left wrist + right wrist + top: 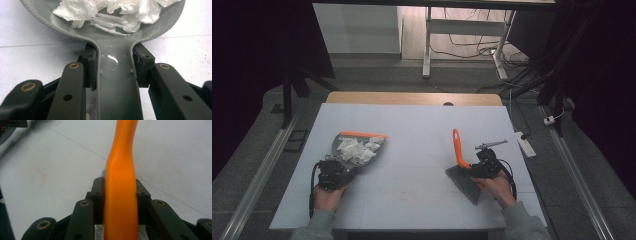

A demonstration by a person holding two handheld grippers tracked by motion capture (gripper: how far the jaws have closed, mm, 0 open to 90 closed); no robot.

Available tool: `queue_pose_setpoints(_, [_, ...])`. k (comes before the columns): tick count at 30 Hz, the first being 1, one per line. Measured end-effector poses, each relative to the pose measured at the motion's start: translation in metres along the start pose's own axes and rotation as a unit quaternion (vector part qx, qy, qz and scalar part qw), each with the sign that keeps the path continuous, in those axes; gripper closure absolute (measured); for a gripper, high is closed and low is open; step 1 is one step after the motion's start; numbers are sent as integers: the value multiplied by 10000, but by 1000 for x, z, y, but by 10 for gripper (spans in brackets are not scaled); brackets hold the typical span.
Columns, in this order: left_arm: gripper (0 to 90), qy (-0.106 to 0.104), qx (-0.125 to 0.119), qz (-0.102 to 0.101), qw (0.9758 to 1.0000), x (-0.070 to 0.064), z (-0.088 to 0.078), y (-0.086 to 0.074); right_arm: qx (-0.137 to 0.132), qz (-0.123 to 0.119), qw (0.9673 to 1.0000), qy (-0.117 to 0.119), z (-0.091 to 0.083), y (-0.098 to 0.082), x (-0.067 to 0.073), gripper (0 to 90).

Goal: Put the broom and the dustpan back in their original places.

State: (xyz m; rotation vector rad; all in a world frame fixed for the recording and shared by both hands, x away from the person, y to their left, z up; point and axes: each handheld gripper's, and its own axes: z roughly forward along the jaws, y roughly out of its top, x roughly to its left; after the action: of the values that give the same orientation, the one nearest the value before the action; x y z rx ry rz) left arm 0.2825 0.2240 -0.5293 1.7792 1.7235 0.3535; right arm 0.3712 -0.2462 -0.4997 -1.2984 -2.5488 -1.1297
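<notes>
Left gripper view: the left gripper (113, 72) clamps the grey dustpan (115, 45) by its handle, crumpled white paper (117, 12) heaped in the pan. Across the white table (412, 125), the right gripper (120, 195) is closed on the brush's orange handle (121, 182), bristles (463, 181) near the person's right hand (498, 189). Both forearms enter from the near edge.

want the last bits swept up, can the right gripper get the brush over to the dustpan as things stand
Probably yes. The right gripper is shut on the brush, and bare table lies between it and the dustpan, which the left gripper holds by the handle.
</notes>
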Motion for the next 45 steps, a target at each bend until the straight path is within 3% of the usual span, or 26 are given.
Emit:
queue_pose_setpoints(6, [610, 74, 91, 27, 9999, -3, 5, 0, 62, -140, 9997, -196, 2, 2, -3, 634])
queue_pose_setpoints(12, [597, 55, 76, 20, 10000, -3, 5, 0, 130, -132, 9993, -311, 4, 2, -9, 567])
queue_pose_setpoints(17, [432, 9, 38, 125, 9999, -4, 4, -1, 224, -79, 9987, -454, 7, 2, -14, 494])
queue_pose_setpoints(20, [333, 2, -29, 290, 9996, -6, 1, -1, 216, -157, 9973, -678, 7, 2, -13, 464])
queue_pose_setpoints(23, [251, 25, -47, 403, 9992, -8, -3, 0, 176, -135, 9972, -712, 6, 2, -13, 450])
queue_pose_setpoints(25, [233, 8, -49, 425, 9991, -8, -5, -1, 133, -196, 9955, -922, 5, 3, -12, 440])
queue_pose_setpoints(34, [208, 4, -164, 494, 9986, -2, -20, -6, -108, -136, 9949, -994, -5, 2, -14, 446])
queue_pose_setpoints(37, [208, 26, -198, 603, 9980, 0, -27, -8, -218, -257, 9942, -1019, -9, 1, -11, 452])
queue_pose_setpoints(40, [231, -2, -185, 892, 9958, 0, -35, -8, -327, -446, 9928, -1064, -14, -1, -6, 459])
queue_pose_setpoints(45, [260, -361, -174, 1327, 9903, -2, -45, -5, -464, -688, 9918, -969, -22, -7, -1, 463])
